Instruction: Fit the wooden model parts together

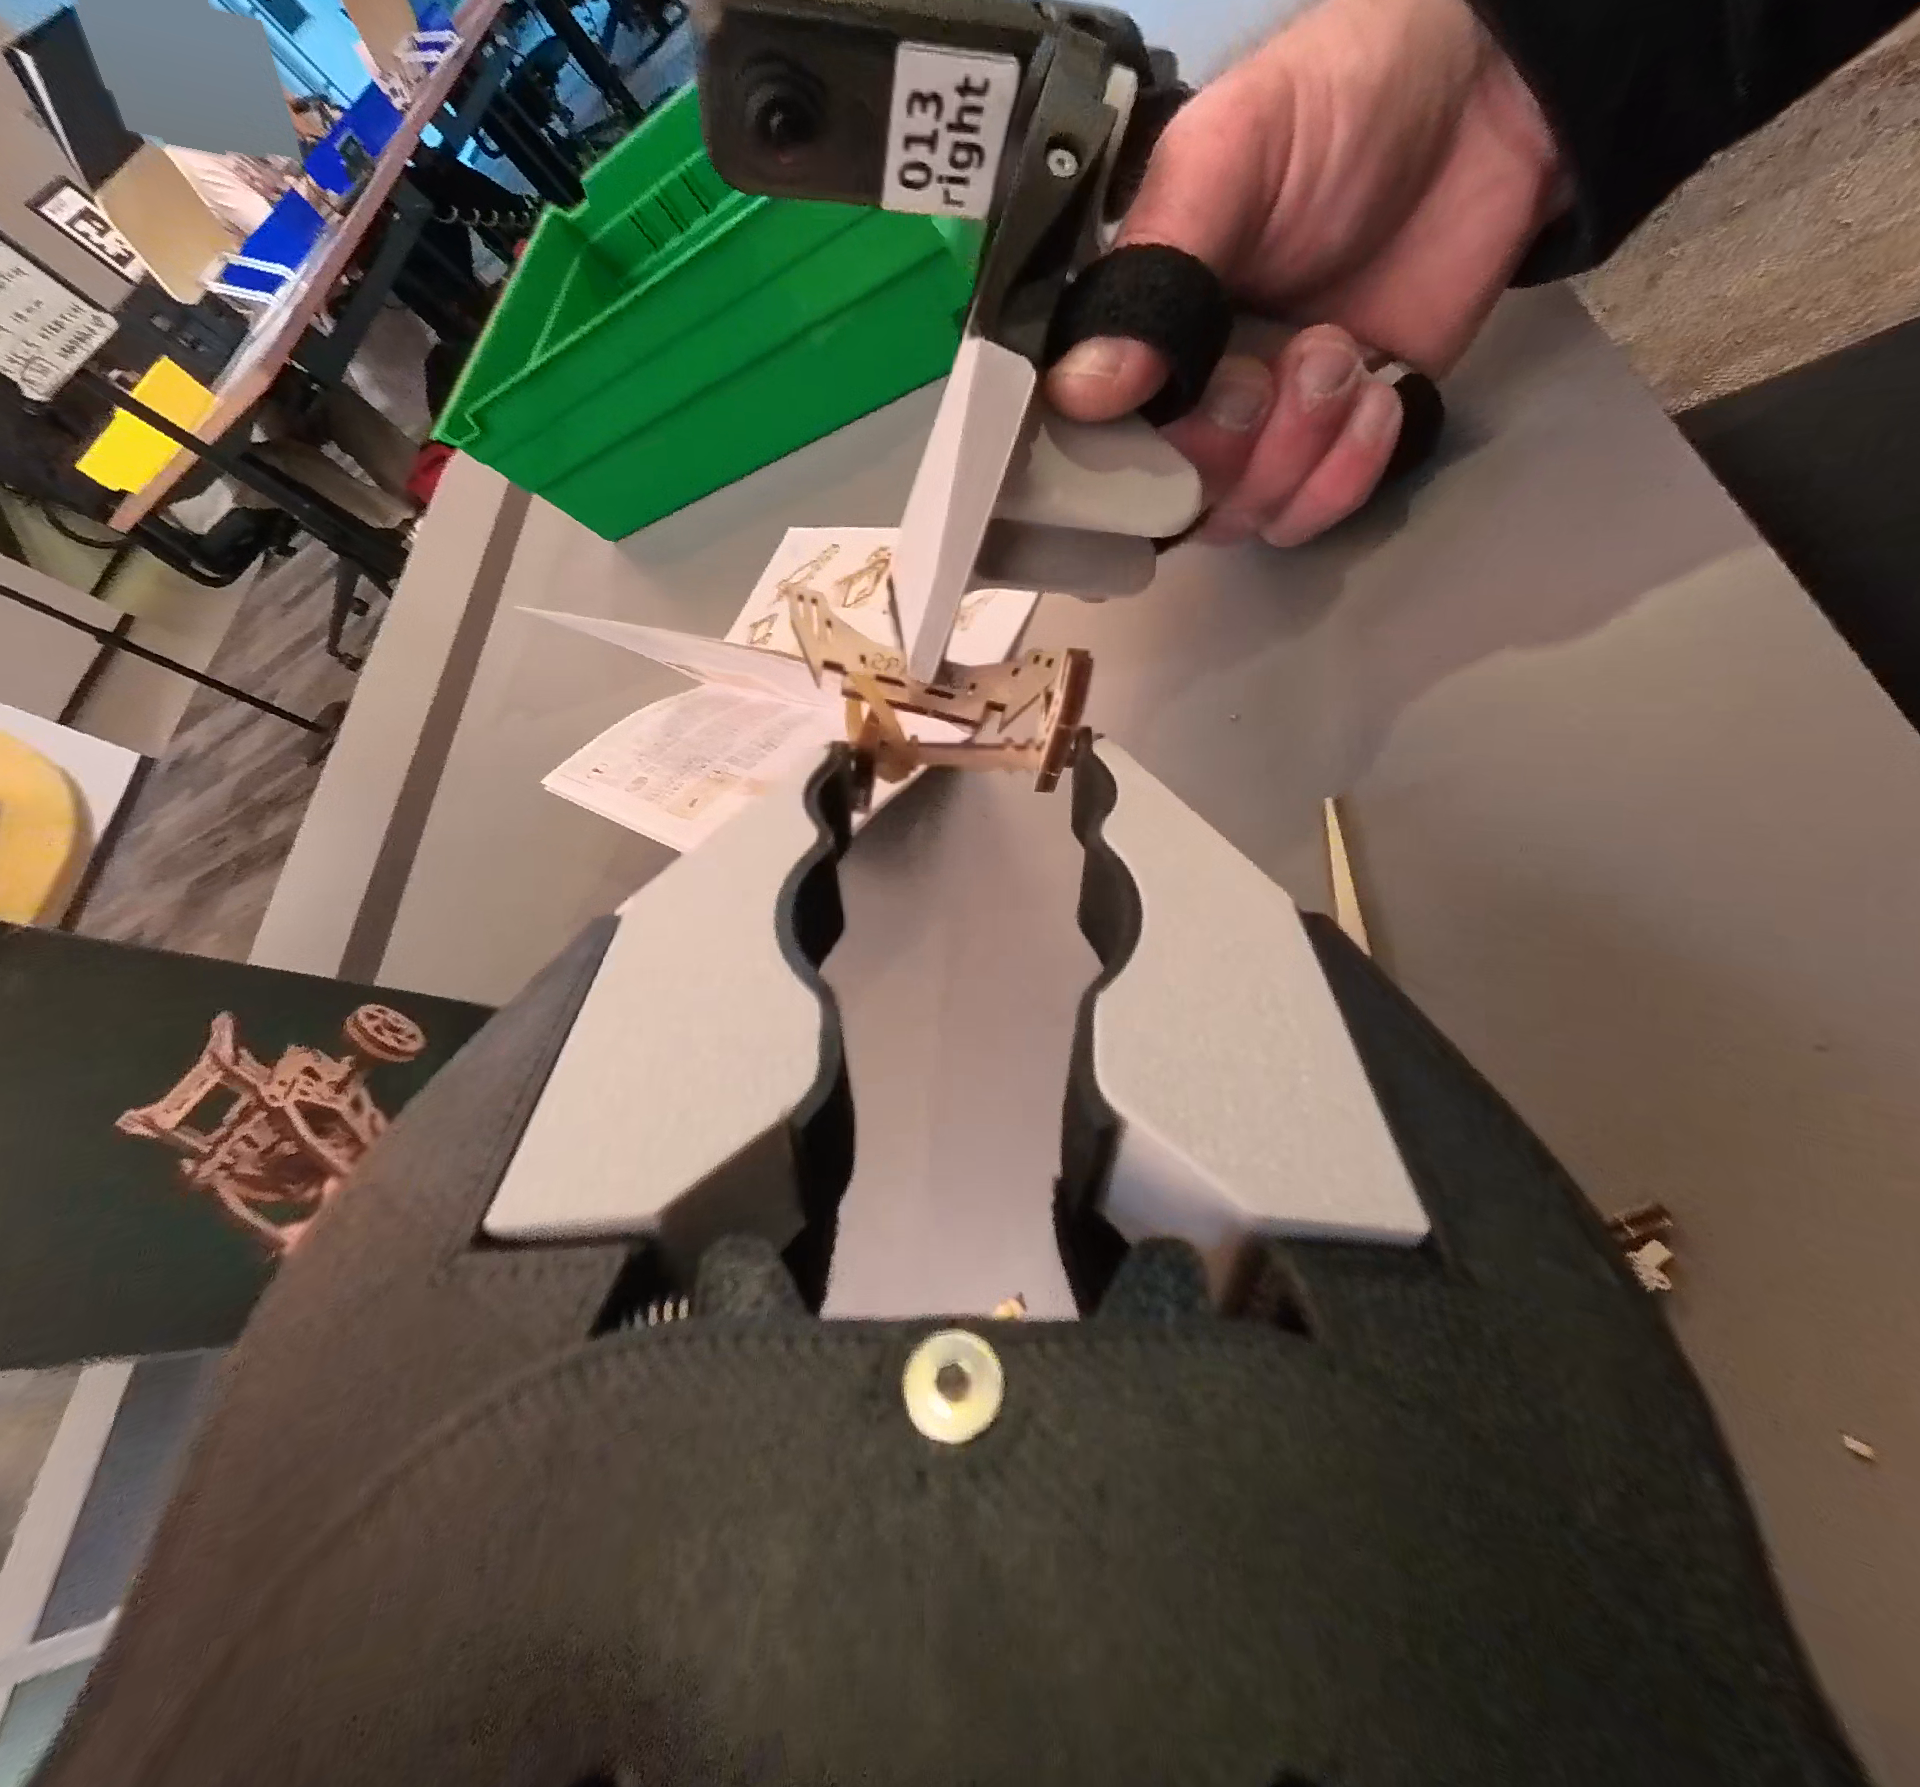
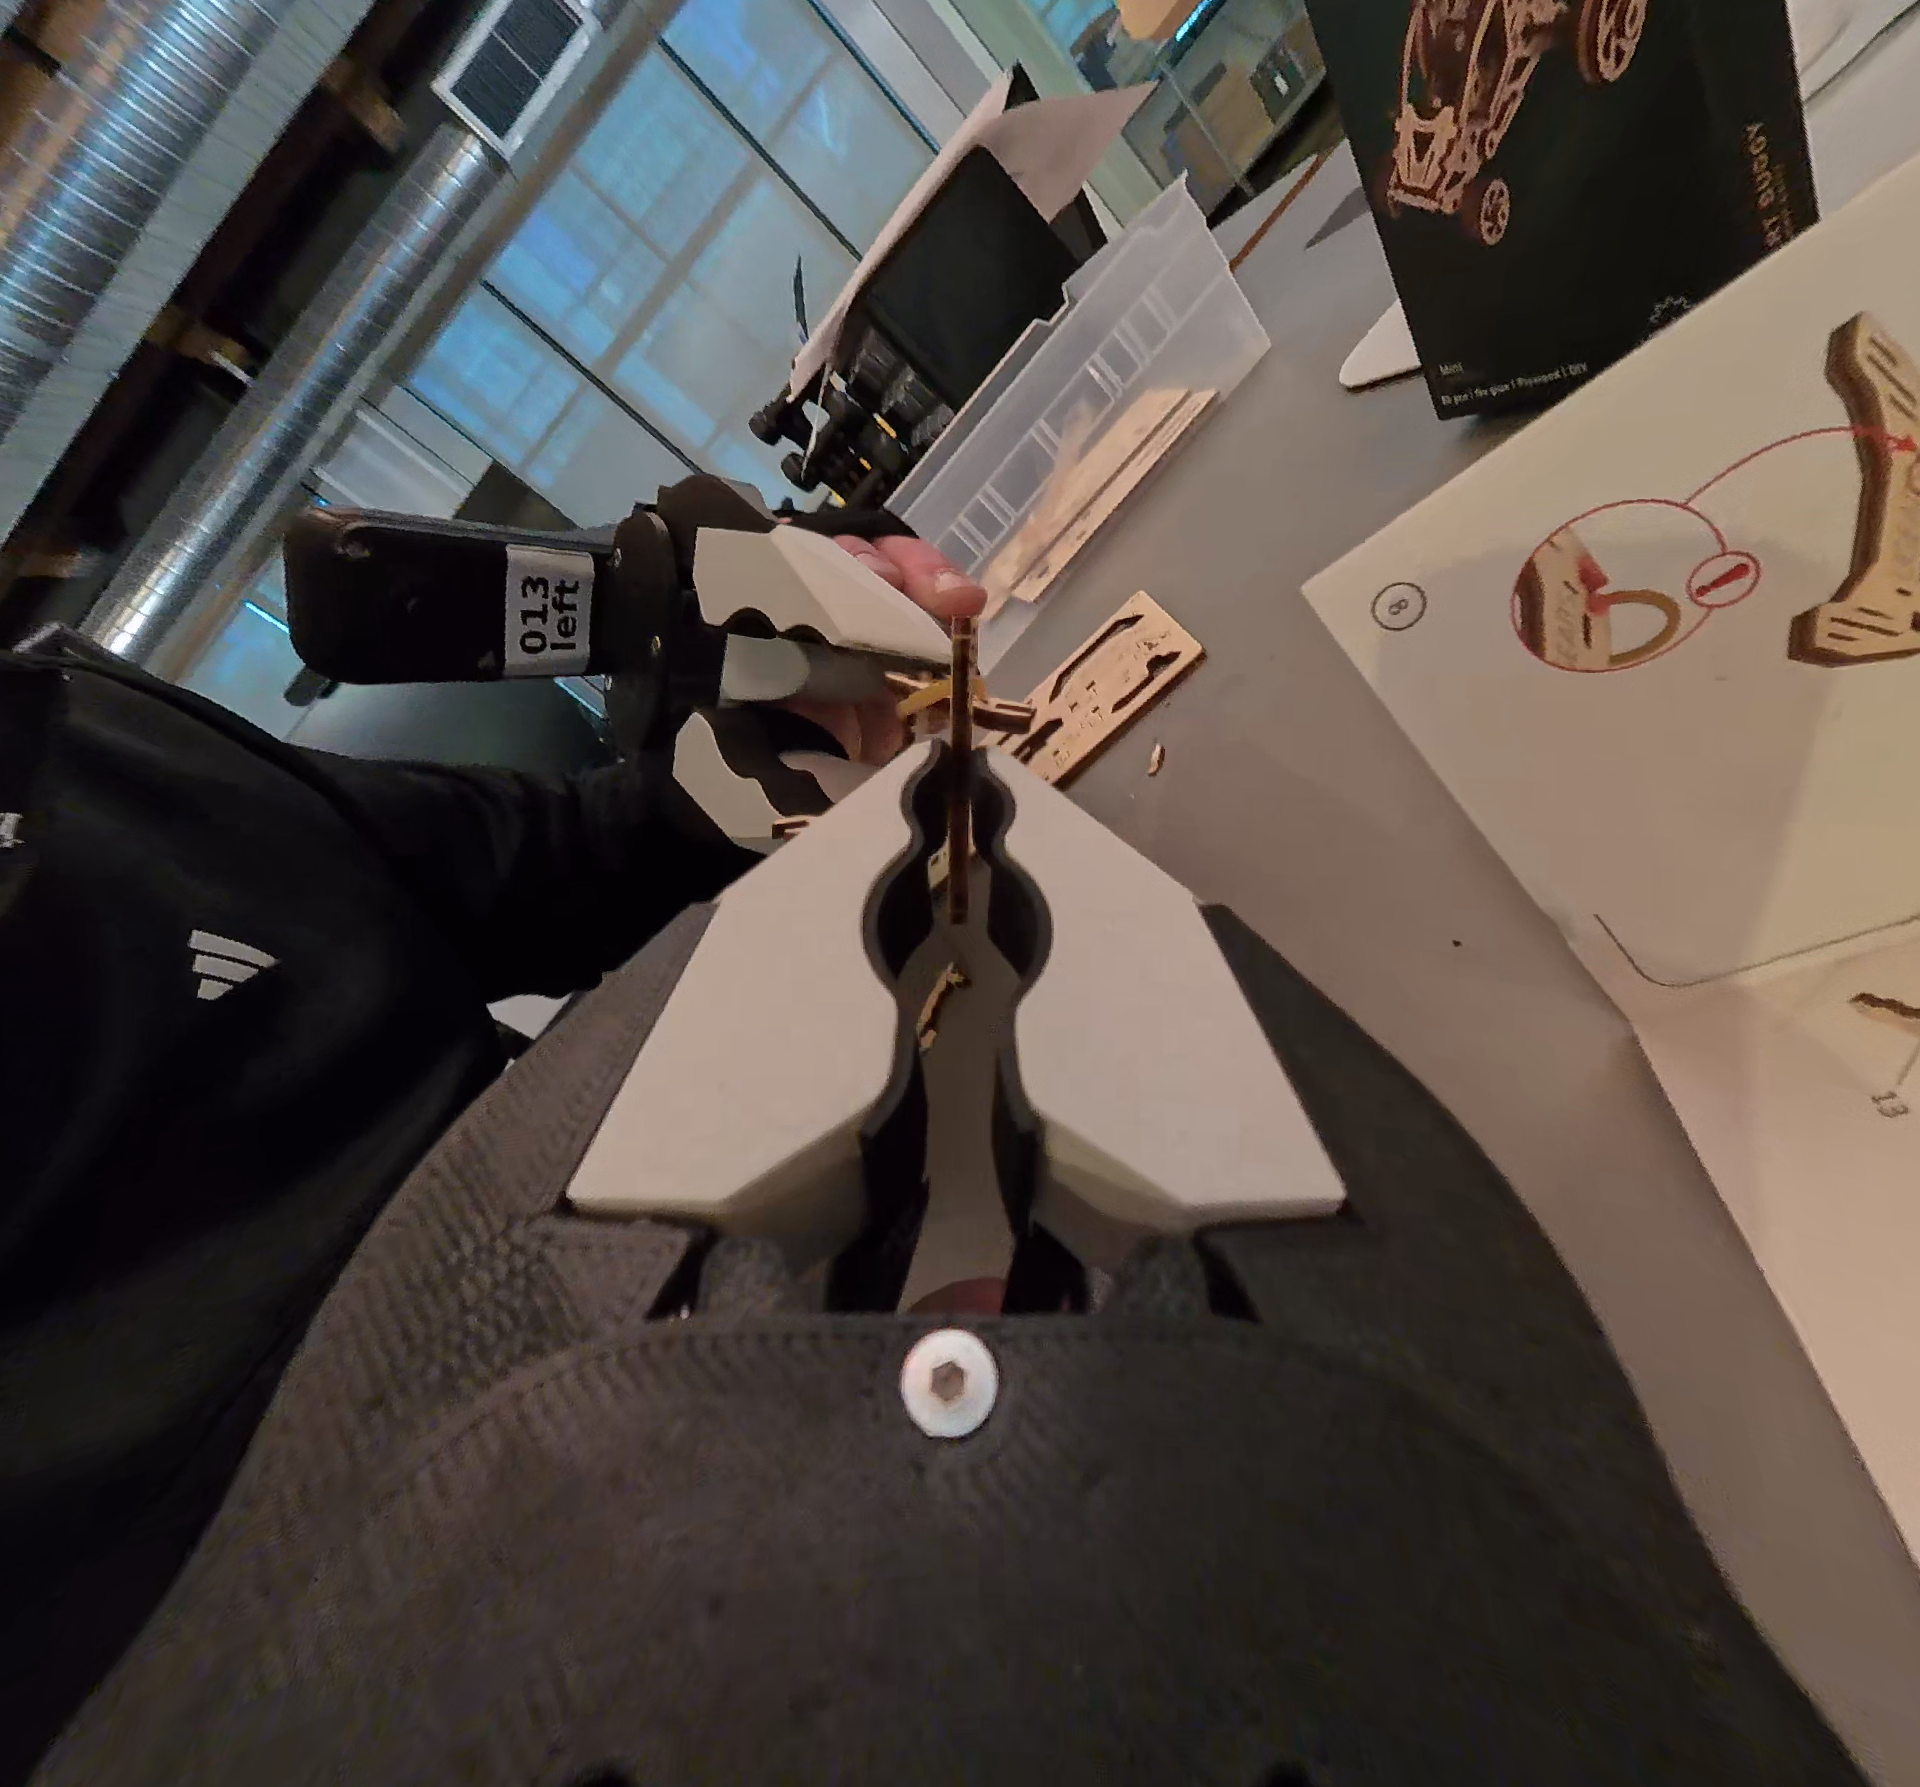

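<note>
the right gripper [image 2: 961, 781] is pinching a thin flat wooden plate [image 2: 961, 698] edge-on, its jaws pressed against the two faces near the tips. the left gripper [image 1: 961, 750] is holding the pale laser-cut wooden sub-assembly [image 1: 935, 709] across its width, jaws spread wide with a tip at each end of the frame. both pieces are being held in the air above the grey surface [image 1: 1455, 802], the plate meeting the top of the sub-assembly.

judging from this, the main risk is misalignment: the plate is standing on a narrow edge, and if its tabs are not lining up with the slots, a push could snap thin plywood or lever the sub-assembly out of the left jaws, which are catching it only at the tips. the plate could also be pivoting in the right pinch under sideways force, since the hold is narrow. anything dropped may be landing on the open white instruction booklet [image 1: 675, 761] or skidding off.

counting outward: two grippers, two hands, one plate, one sub-assembly. on the surface are lying one emptied wooden parts sheet [image 2: 1117, 688], one small wooden chip [image 2: 1156, 758] beside it, one booklet, one dark model box [image 2: 1558, 127], one green plastic bin [image 1: 727, 335] and one clear plastic tray [image 2: 1091, 418] with wooden sheets inside, number unclear.
</note>
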{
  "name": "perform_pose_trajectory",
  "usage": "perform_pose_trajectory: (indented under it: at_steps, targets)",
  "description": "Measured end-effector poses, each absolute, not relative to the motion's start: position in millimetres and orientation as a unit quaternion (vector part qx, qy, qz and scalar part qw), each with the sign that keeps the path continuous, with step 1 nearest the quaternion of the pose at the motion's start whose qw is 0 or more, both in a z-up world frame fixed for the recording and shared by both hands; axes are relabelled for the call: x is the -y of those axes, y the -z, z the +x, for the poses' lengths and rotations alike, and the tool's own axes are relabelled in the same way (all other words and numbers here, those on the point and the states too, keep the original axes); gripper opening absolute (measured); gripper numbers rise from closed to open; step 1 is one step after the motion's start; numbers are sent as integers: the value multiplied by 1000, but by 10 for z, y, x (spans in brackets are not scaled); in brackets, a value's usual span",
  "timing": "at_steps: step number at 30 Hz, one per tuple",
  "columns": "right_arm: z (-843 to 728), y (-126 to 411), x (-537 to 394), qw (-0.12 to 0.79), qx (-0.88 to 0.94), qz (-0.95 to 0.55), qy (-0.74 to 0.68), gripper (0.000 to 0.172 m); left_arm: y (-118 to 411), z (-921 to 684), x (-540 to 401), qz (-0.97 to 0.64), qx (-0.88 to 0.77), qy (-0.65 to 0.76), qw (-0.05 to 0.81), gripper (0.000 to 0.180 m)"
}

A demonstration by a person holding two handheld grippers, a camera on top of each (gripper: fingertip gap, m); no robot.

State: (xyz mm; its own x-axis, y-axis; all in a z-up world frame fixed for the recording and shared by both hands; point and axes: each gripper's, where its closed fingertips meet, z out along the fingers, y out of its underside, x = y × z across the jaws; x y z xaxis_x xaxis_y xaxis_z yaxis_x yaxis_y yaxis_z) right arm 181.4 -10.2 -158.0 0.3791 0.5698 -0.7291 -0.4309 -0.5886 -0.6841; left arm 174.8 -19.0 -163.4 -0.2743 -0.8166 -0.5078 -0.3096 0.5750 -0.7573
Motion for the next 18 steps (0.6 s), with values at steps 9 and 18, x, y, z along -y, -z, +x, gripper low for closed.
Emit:
perform_pose_trajectory:
  at_steps: [9,18]
  targets:
    - [1795,1464,91,474,34,-669,-571,1,1503,1740,191,-362,-744,263,495,40]
    - [1800,1385,78,490,21,-654,-576,1,1426,1736,209,-338,-752,237,514,40]
